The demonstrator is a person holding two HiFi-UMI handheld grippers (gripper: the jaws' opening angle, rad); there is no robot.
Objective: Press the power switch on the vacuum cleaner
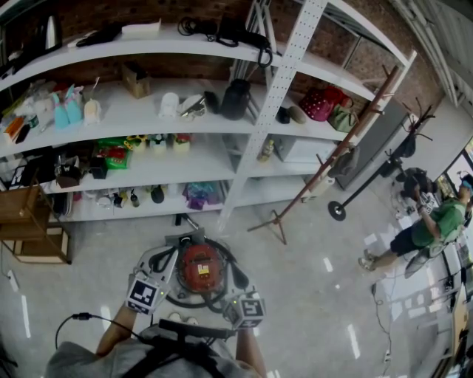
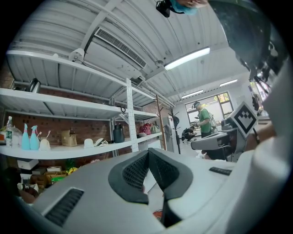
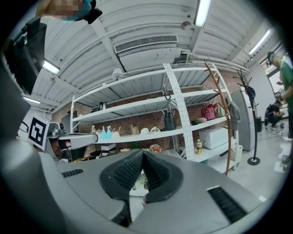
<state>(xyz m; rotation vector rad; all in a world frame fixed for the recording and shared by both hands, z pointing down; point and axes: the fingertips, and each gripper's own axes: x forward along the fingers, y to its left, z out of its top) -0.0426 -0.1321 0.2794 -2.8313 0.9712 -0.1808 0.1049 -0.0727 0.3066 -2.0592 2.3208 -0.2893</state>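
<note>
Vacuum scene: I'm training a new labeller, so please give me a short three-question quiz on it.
1. True or false: the left tool is open.
2. The vacuum stands: A on a shelf, B on the floor, C on a cart.
3. Fill in: the vacuum's top is ___ in colour.
Key: 1 false; 2 B; 3 red.

I'm standing in a storeroom-like lab or workshop. Long white metal shelves [image 1: 170, 111] run along a brick wall [image 1: 194, 70], loaded with spray bottles [image 1: 63, 111], bags [image 1: 321, 103] and household oddments. Above the shelves is a ribbed metal ceiling [image 3: 137, 27] with strip lights [image 3: 201, 11] and a vent [image 3: 144, 44]. Right of the shelves, a person [image 1: 429, 225] works at a cluttered counter [image 1: 458, 273].
</note>
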